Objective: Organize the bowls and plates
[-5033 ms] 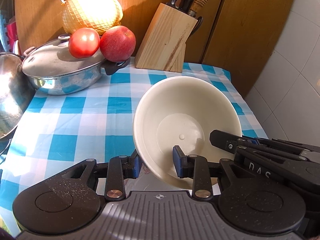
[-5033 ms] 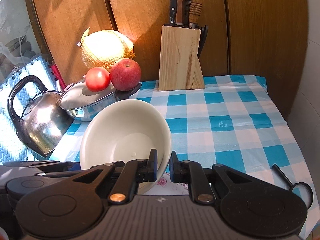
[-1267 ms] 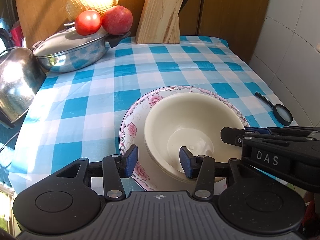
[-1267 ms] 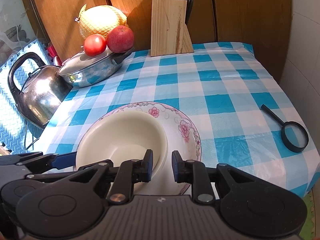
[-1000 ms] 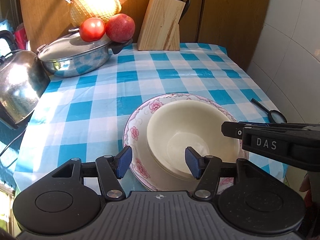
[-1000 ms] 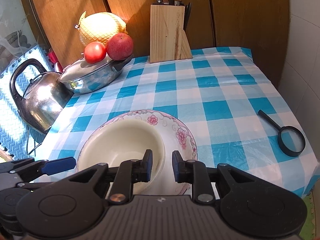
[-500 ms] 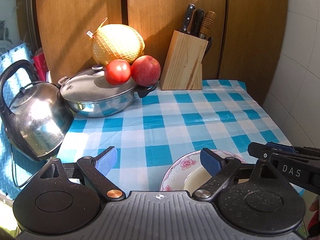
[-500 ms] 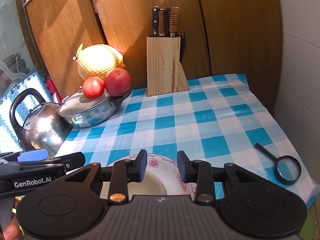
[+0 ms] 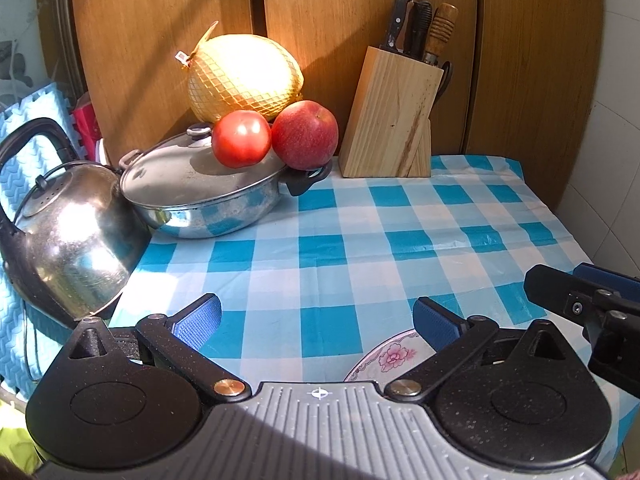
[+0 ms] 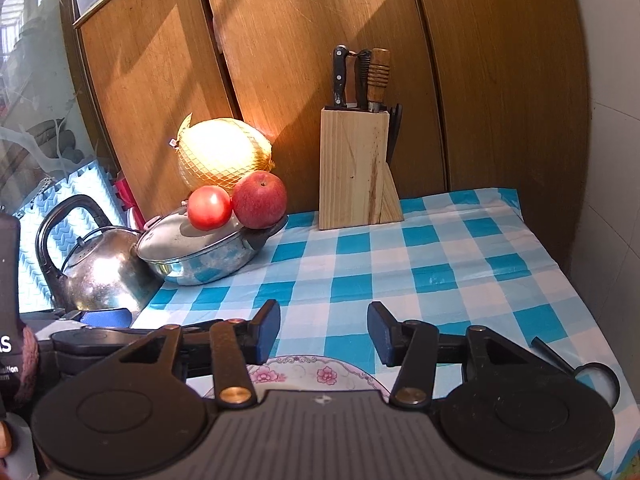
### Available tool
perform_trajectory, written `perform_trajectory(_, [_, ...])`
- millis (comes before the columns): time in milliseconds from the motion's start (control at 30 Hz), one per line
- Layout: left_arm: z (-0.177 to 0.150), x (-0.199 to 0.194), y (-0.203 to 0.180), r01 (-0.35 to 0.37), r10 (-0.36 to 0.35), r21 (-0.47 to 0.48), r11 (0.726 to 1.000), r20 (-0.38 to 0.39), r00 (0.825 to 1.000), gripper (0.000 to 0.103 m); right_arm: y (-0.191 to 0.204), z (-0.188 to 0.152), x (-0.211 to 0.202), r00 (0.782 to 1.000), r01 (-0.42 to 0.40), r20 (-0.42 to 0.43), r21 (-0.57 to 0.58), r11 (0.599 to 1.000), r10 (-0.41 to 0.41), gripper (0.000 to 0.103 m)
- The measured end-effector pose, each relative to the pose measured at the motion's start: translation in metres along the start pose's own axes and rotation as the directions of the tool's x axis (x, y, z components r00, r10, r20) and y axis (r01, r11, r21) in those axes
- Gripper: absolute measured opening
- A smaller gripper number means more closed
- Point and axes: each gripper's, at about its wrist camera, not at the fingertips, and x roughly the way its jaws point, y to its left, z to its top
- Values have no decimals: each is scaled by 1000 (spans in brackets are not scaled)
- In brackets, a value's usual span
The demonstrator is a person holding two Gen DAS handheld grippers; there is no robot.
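A floral-rimmed plate (image 9: 384,360) lies on the checked tablecloth at the near edge; only its far rim shows in the left wrist view and in the right wrist view (image 10: 304,372). The cream bowl that was set in it is hidden below both gripper bodies. My left gripper (image 9: 316,320) is open and empty, raised above and behind the plate. My right gripper (image 10: 324,332) is open and empty, also raised above the plate. The right gripper's finger shows at the right of the left wrist view (image 9: 580,300).
A lidded steel pan (image 9: 200,196) carries a tomato (image 9: 241,145) and an apple (image 9: 304,135), with a netted pomelo (image 9: 244,76) behind. A kettle (image 9: 68,232) stands left, a knife block (image 9: 392,120) at the back, a magnifying glass (image 10: 592,376) near right.
Both grippers set the cream bowl into the floral plate, let go, opened wide and pulled up and back. The bowl has dropped out of view.
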Motion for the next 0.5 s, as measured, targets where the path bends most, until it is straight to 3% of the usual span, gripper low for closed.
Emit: perform_trajectory(500, [-1,2,10,-3,2,-30,1000,-16,1000,103,-2,-4,9,998,51,-26,-27,998,-52,48])
